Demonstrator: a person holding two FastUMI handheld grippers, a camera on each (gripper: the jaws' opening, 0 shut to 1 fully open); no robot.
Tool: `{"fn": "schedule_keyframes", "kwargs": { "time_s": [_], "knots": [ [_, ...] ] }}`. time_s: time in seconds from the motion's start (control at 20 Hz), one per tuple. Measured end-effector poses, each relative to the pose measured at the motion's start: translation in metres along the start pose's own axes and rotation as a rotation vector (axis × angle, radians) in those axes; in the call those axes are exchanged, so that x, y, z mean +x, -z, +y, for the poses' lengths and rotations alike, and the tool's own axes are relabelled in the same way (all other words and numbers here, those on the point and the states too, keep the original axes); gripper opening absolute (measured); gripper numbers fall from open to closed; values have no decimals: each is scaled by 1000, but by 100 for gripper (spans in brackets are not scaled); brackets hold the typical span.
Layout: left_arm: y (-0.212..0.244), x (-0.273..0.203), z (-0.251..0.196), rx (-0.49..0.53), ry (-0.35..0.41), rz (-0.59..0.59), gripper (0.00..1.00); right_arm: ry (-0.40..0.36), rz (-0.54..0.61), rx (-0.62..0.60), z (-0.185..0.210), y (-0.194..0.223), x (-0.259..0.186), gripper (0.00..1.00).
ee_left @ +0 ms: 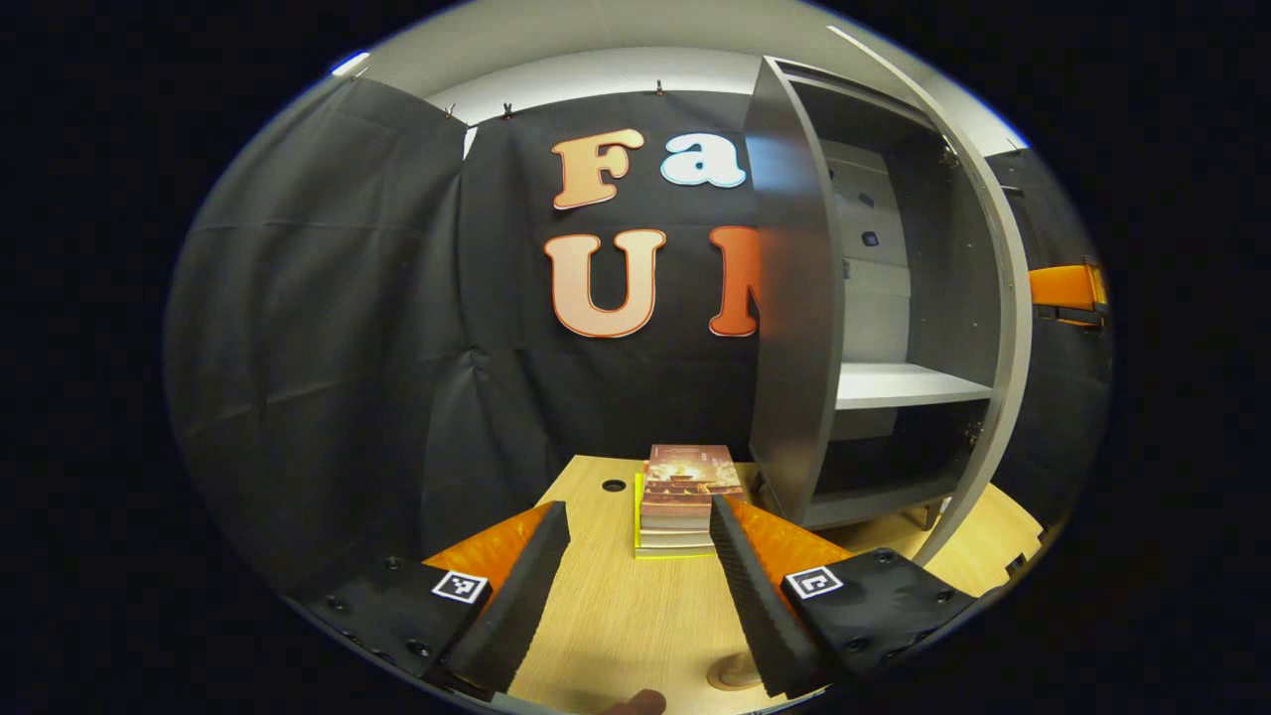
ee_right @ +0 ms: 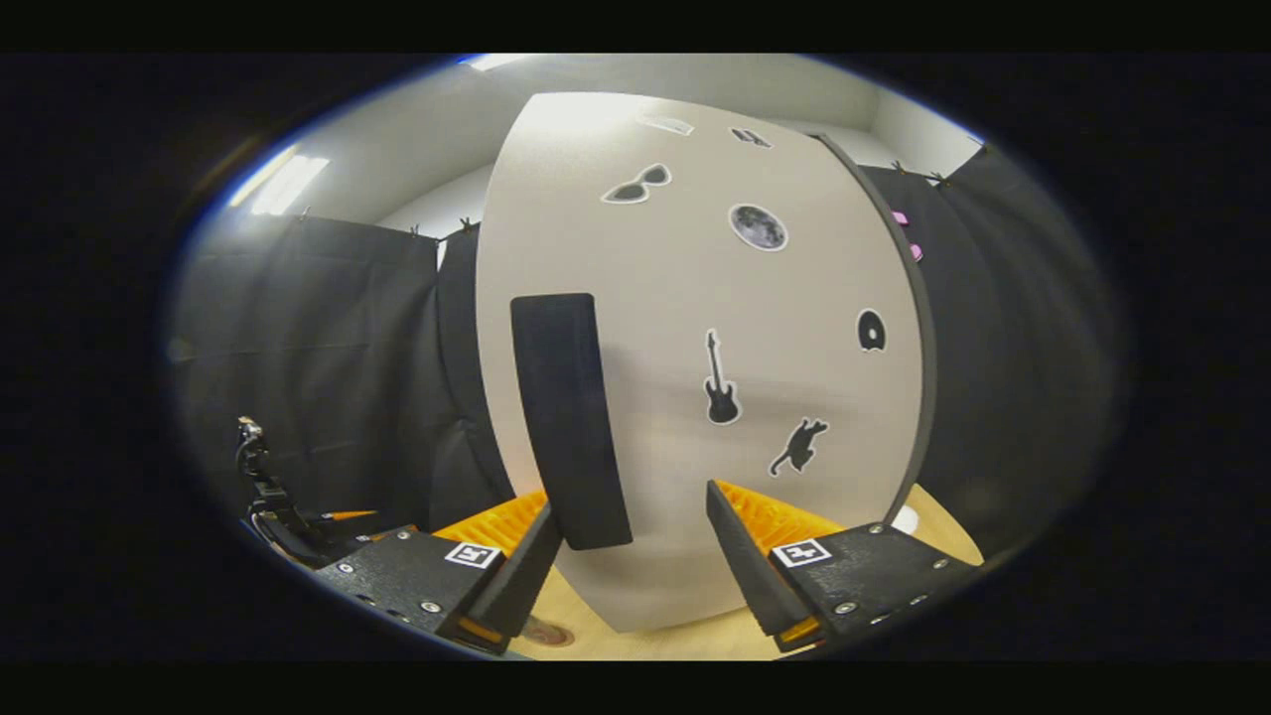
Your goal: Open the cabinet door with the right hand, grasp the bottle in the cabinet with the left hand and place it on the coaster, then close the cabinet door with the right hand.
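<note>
- Bottle: not on the cabinet (ee_left: 874, 298) shelf (ee_left: 909, 384); a coaster-like disc (ee_left: 733, 673) lies on the worktop (ee_left: 616, 616).
- Left gripper (ee_left: 635, 596): jaws released, holding nothing.
- Cabinet door (ee_right: 695, 377): could swing wide if the handle (ee_right: 568, 417) is missed (my guess).
- Right gripper (ee_right: 631, 571): jaws spread before that handle, gripping nothing.

Left claw (ee_left: 635, 556), seen in the left gripper view: fingers spread wide apart, nothing between them, pointing level and forward. Right claw (ee_right: 631, 536), seen in the right gripper view: fingers likewise parted, gripping nothing, aimed forward and slightly upward.
</note>
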State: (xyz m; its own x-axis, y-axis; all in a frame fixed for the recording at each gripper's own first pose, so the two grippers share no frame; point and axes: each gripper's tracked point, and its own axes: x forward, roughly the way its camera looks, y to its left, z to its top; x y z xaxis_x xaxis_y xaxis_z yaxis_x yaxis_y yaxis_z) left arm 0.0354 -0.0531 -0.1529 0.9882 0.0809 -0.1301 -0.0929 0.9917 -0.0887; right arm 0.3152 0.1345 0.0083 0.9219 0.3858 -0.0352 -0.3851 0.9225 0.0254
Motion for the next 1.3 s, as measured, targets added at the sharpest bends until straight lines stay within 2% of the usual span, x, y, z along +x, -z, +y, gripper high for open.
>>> {"fn": "schedule_keyframes", "kwargs": {
  "time_s": [0.15, 0.35, 0.75, 1.05, 1.3],
  "knots": [
    [1, 19, 8, -5, 7, 1, 94, 6, -10, -8, 20, -1, 25, 86],
    [3, 49, 15, 1, 23, 10, 93, 26, -22, -20, 29, -4, 65, 87],
    [-2, 97, 3, -45, 110, 17, 93, 163, -59, -89, 18, 2, 90, 90],
    [-3, 106, -15, -57, 158, 13, 93, 212, -38, -171, 12, 10, 102, 92],
    [-12, 96, -15, -78, 139, 12, 93, 216, -41, -158, 9, 9, 106, 92]
  ]
}}
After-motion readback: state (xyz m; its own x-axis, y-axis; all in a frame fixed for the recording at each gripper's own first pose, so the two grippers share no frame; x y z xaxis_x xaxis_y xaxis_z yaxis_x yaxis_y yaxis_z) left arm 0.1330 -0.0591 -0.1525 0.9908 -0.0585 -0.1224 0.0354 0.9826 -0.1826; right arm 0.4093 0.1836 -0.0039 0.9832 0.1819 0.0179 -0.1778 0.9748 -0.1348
